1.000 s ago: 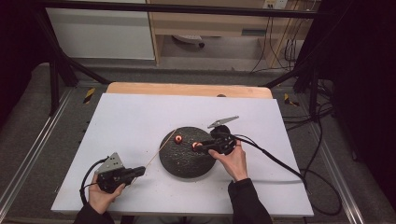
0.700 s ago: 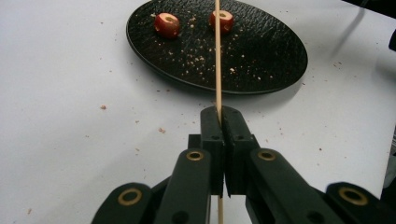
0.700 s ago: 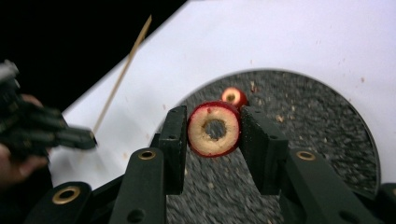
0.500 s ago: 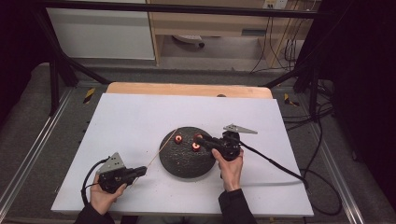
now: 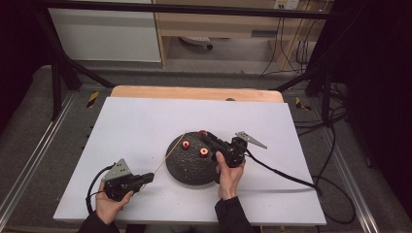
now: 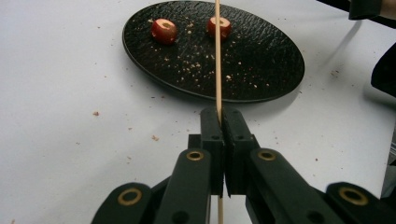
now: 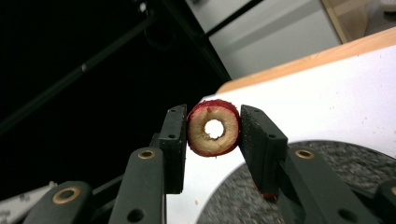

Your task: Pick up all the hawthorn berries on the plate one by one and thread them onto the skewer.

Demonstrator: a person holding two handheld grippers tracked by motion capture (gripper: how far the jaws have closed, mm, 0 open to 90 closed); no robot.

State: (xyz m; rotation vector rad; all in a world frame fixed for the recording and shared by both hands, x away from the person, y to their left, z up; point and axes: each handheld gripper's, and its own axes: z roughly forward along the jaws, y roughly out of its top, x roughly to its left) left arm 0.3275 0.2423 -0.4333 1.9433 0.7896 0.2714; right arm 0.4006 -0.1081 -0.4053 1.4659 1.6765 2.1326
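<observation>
A black round plate (image 5: 192, 170) sits mid-table with two red cored fruit pieces (image 5: 185, 144) (image 5: 204, 152) on it. My right gripper (image 5: 202, 136) hangs over the plate's far edge, shut on a third red fruit ring (image 7: 201, 137) whose hole faces the camera. My left gripper (image 5: 147, 178) rests on the table left of the plate, shut on a thin wooden skewer (image 6: 217, 56). The skewer points over the plate (image 6: 261, 70), between its two fruit pieces (image 6: 164, 31) (image 6: 219, 26).
The white tabletop (image 5: 145, 126) has crumbs scattered around the plate. A wooden edge (image 5: 194, 92) runs along the far side. The right gripper's cable (image 5: 286, 177) trails off to the right. Dark frame bars stand behind the table.
The right hand has swung round toward the near side and the gripper has turned, with the fruit ring now over the plate's far edge. The left gripper and skewer have stayed put.
</observation>
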